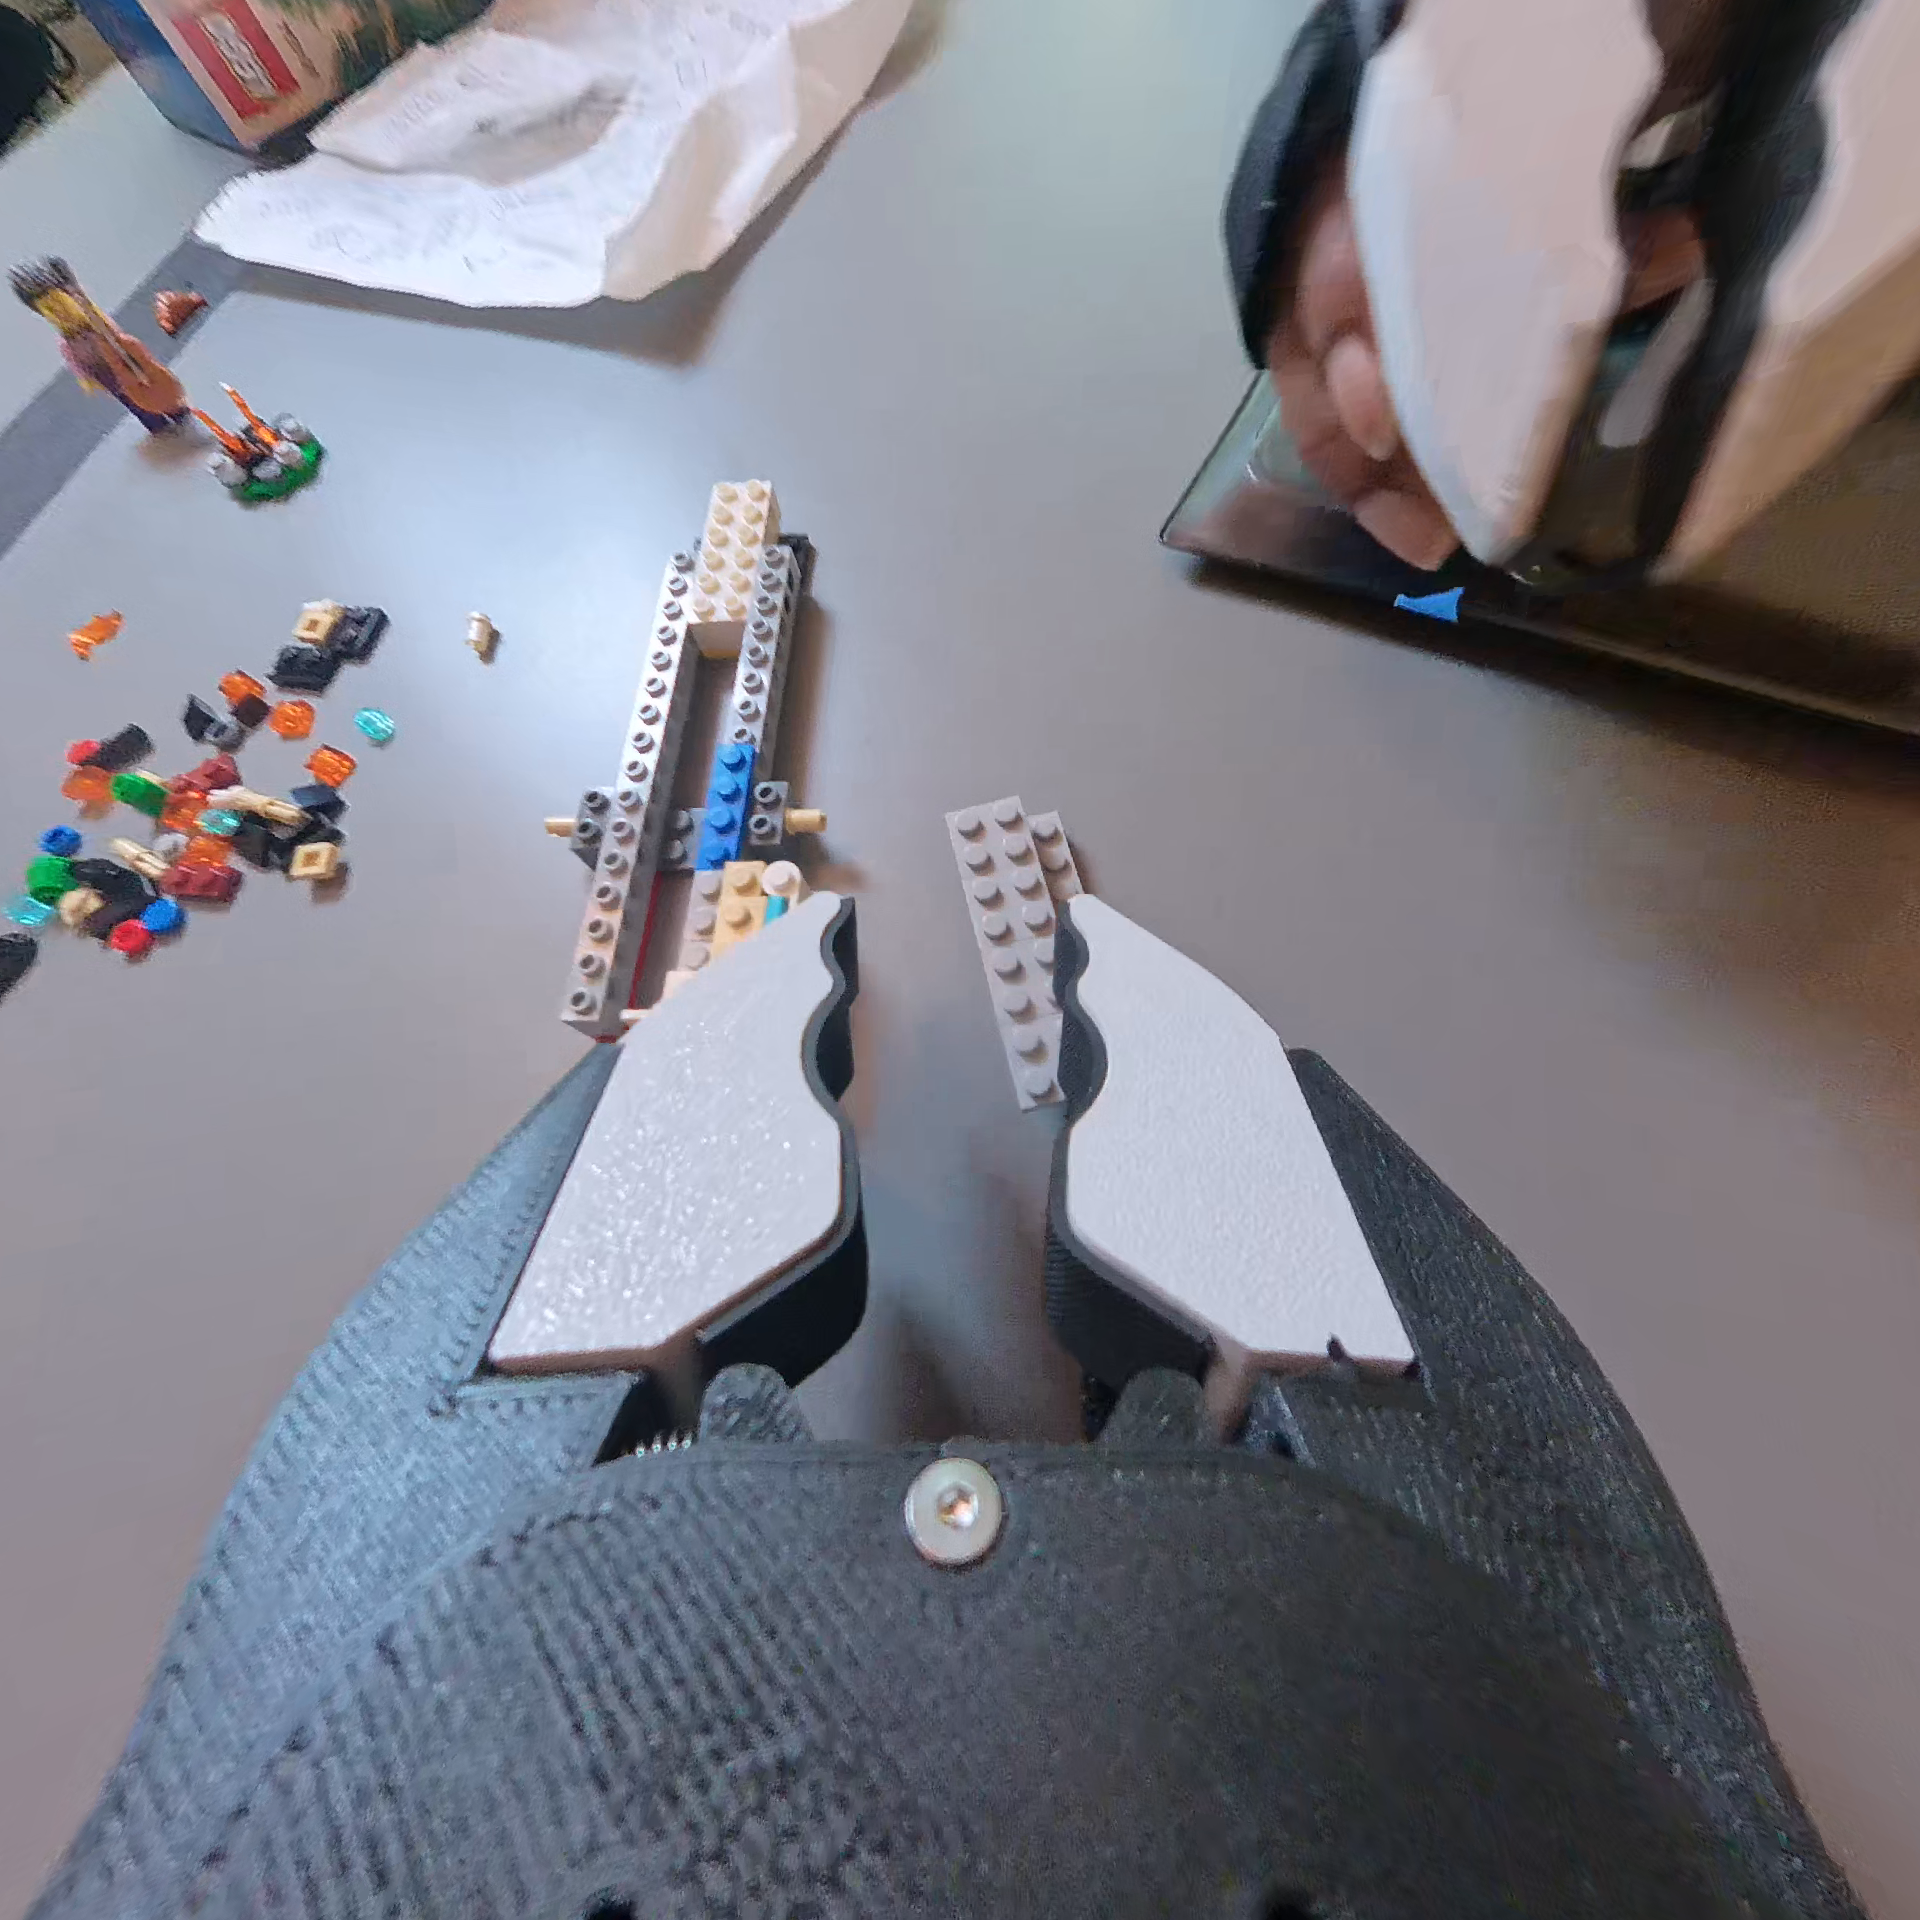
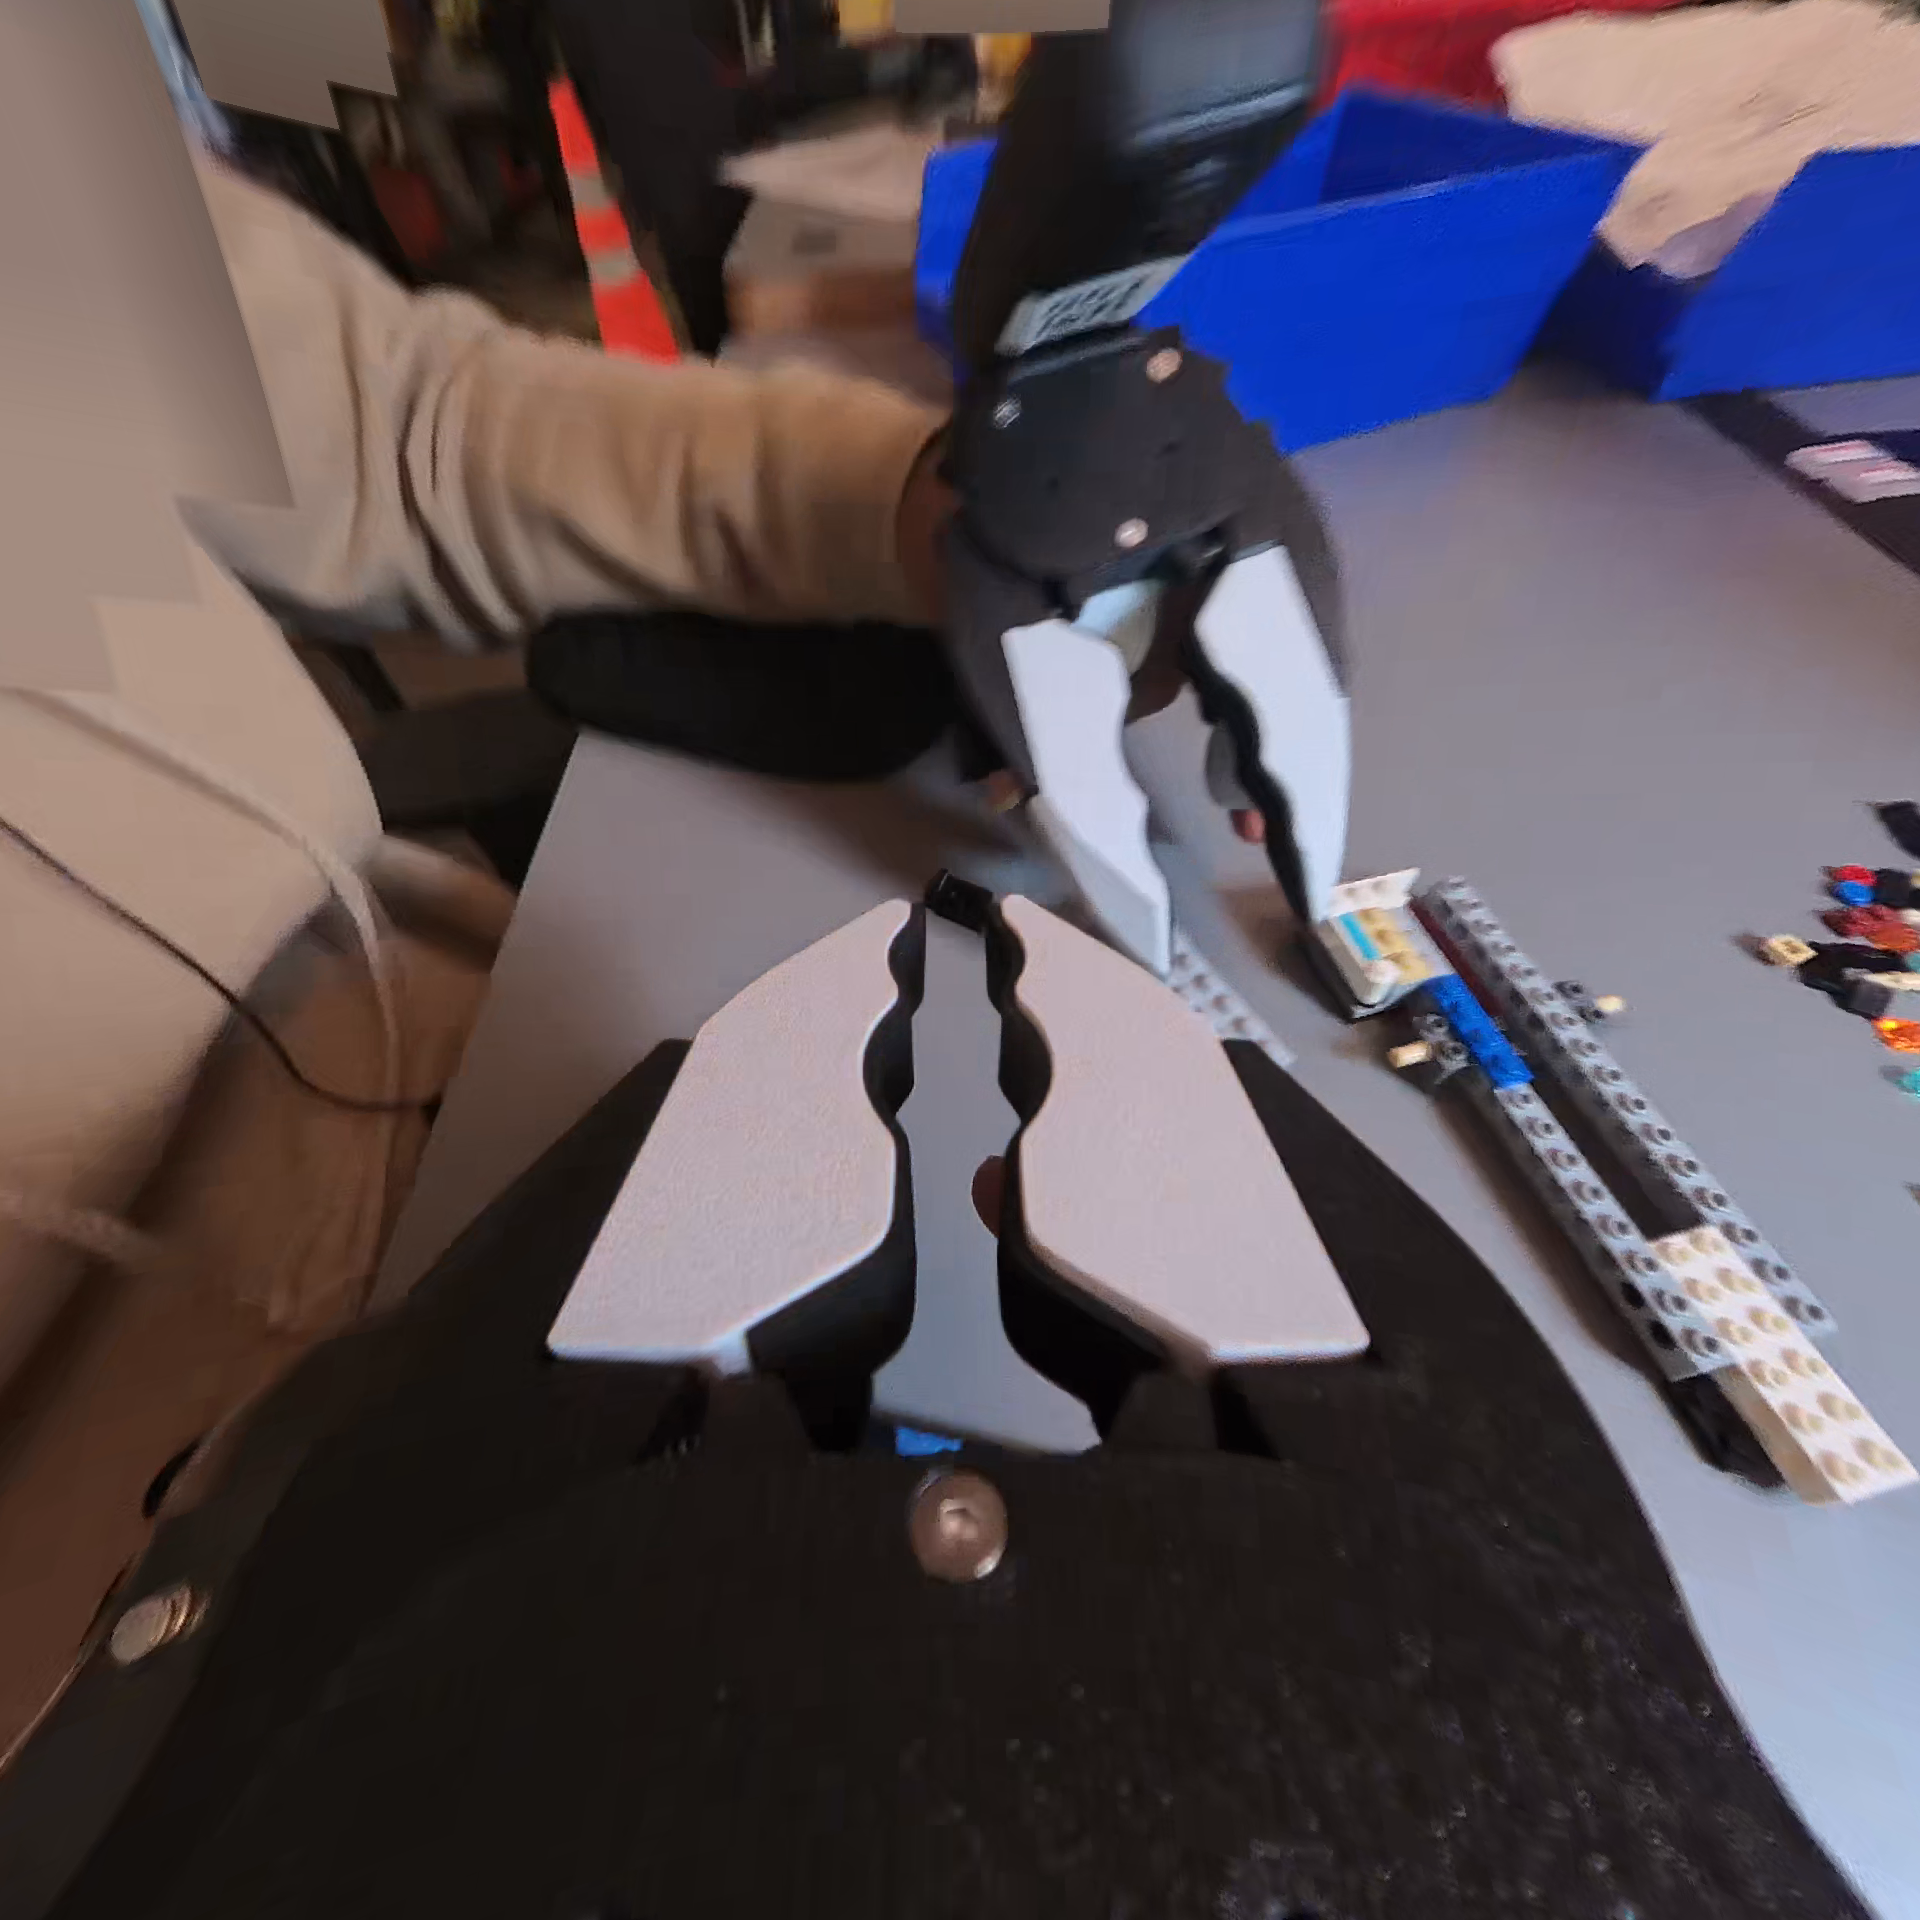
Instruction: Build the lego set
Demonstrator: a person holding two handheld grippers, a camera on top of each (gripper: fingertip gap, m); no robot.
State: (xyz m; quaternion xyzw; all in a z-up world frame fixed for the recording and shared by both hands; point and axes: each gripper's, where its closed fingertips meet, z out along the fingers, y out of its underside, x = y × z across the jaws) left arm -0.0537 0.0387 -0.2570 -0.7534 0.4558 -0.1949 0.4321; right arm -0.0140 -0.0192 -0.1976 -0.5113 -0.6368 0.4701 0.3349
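Observation:
A long grey Lego frame point(image 1: 665, 727) with tan, blue and white bricks lies on the table; it also shows in the right wrist view point(image 2: 1621, 1132). A grey studded plate point(image 1: 1008, 935) lies beside it, also seen in the right wrist view point(image 2: 1231, 1003). My left gripper point(image 1: 961, 914) is open and low, with one finger over the frame's near end and the other at the plate; it shows in the right wrist view point(image 2: 1231, 920) too. My right gripper point(image 2: 958, 920) is shut on a small black piece point(image 2: 954, 902) and is held above the table. It appears blurred in the left wrist view point(image 1: 1538, 343).
Loose small pieces point(image 1: 187, 821) lie left of the frame. A minifigure point(image 1: 114, 353) and a small green-based build point(image 1: 265, 457) stand farther left. Crumpled paper point(image 1: 540, 156) and a box point(image 1: 229, 73) lie at the back. A black tablet point(image 1: 1558, 644) lies right. Blue bins point(image 2: 1455, 260) stand beyond. The grippers' ends are close to 9 cm from one another.

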